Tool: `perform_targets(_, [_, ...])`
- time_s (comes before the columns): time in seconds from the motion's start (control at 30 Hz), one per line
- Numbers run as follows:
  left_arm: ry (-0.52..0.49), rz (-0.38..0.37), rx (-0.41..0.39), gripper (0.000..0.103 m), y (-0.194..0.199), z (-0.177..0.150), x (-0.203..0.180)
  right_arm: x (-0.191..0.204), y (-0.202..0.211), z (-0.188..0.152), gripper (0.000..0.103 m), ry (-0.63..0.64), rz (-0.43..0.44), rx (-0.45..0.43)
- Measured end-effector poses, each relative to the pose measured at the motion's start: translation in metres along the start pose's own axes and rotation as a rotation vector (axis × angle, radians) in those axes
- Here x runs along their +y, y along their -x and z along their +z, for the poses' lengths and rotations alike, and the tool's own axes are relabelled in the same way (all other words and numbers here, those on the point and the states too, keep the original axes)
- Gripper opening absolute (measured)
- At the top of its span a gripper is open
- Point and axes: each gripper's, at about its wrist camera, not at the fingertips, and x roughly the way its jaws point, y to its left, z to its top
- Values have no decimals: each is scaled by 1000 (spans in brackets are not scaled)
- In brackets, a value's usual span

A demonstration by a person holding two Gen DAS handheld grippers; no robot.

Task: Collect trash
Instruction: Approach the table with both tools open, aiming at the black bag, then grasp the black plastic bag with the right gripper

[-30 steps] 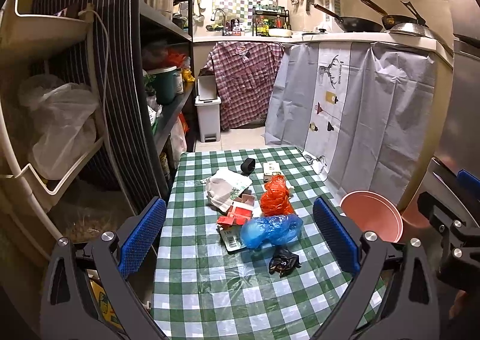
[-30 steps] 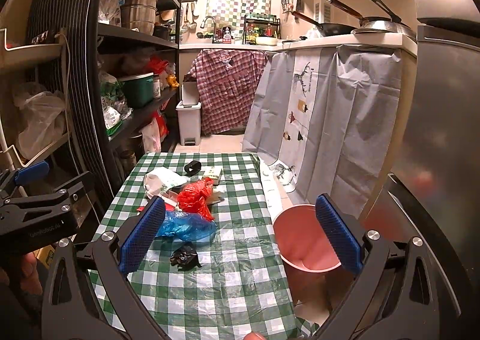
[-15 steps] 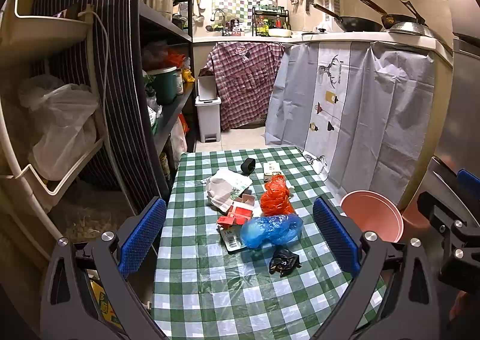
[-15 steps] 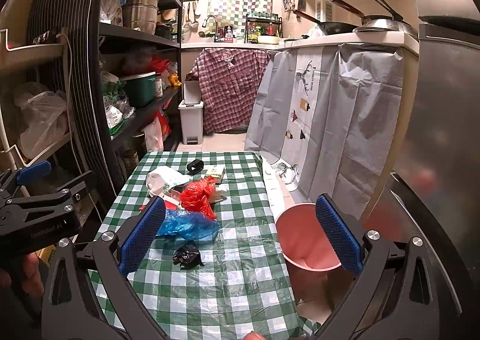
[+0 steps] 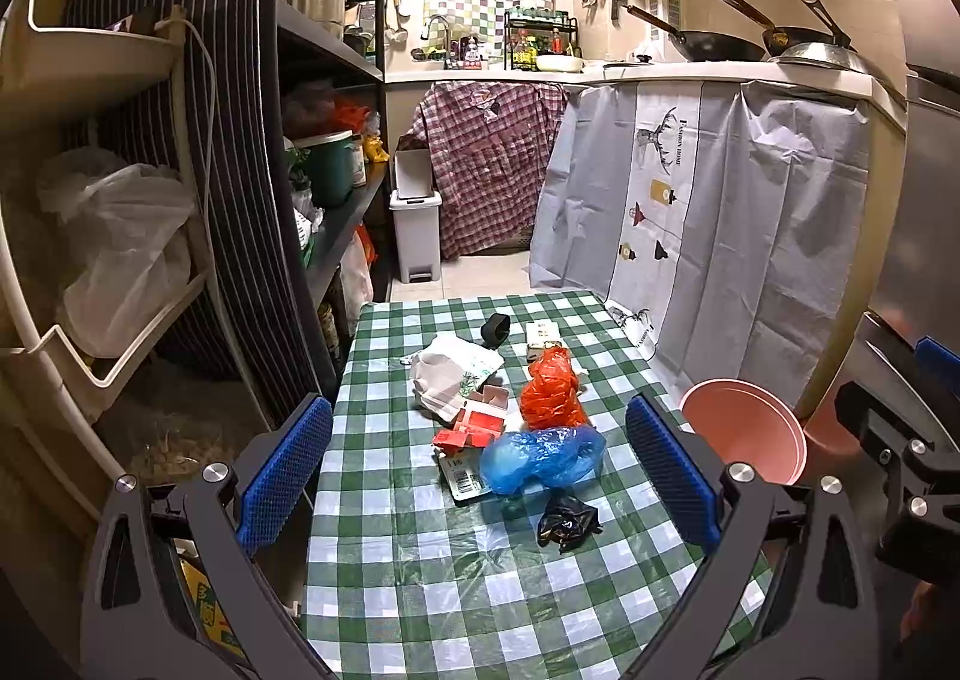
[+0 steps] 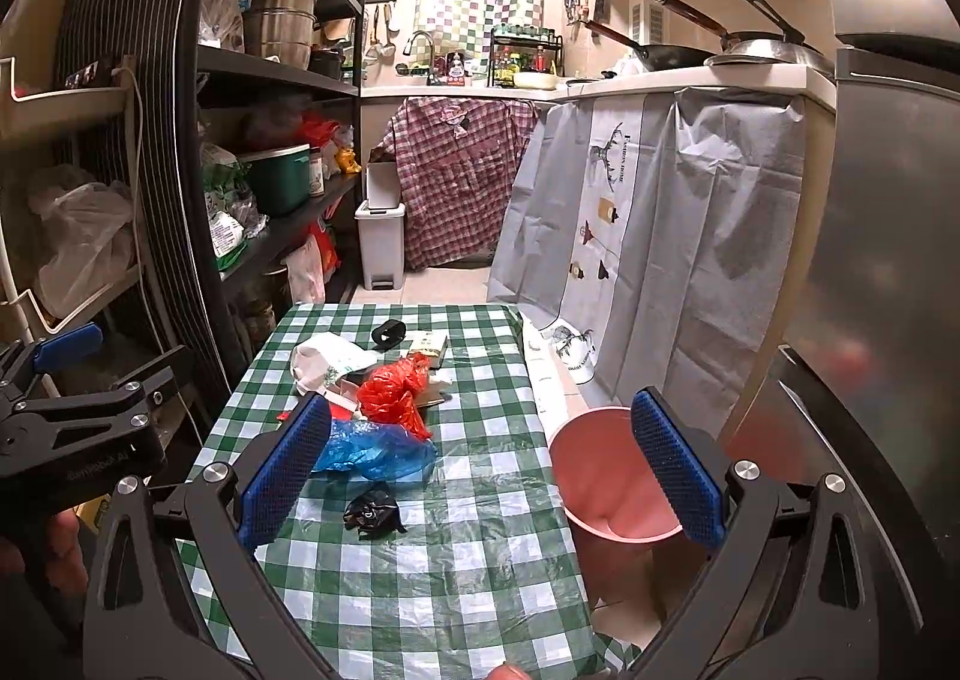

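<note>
Trash lies in a cluster on the green checked table [image 5: 432,578]: a crumpled black bag [image 5: 565,519] nearest me, a blue plastic bag [image 5: 543,455], an orange-red bag [image 5: 551,389], a red carton [image 5: 471,428], a white paper bag [image 5: 450,371] and a small black object [image 5: 495,327]. A pink bucket [image 5: 744,428] stands off the table's right edge. My left gripper [image 5: 480,476] hovers open above the table's near half, nothing between its blue pads. My right gripper [image 6: 480,476] is open too, with the black bag [image 6: 373,511] and the pink bucket [image 6: 606,476] seen between its fingers.
Dark shelves [image 5: 324,44] with pots and bags line the left side. A white pedal bin [image 5: 415,236] stands on the floor beyond the table. A grey curtain [image 5: 690,236] hangs under the counter on the right. The other gripper's body [image 6: 66,428] shows at the left.
The right wrist view has shifted slightly forward and right over the table. The left gripper has barely moved. Both grippers stay open and the trash lies as before.
</note>
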Motion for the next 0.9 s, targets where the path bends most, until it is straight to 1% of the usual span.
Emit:
perform_targets(0.27, [0, 1, 2, 95, 0, 0, 0, 1, 0, 0, 98, -2, 1, 2])
perform_targets(0.47, [10, -2, 15, 95, -7, -3, 2, 2, -5, -2, 98, -10, 19, 13])
perform_targets(0.57, [4, 18, 20, 95, -15, -5, 5, 1, -11, -4, 98, -18, 32, 18])
perform_targets(0.67, [-4, 55, 19, 95, -26, -9, 10, 2, -20, -8, 98, -23, 46, 27])
perform_targets(0.77, [13, 87, 24, 95, -41, -18, 19, 5, -39, -17, 98, -14, 81, 47])
perform_targets(0.83, [36, 102, 35, 95, -55, -27, 28, 8, -54, -26, 98, -10, 111, 61])
perform_targets(0.9, [59, 114, 48, 95, -68, -36, 35, 16, -76, -38, 98, 6, 141, 95])
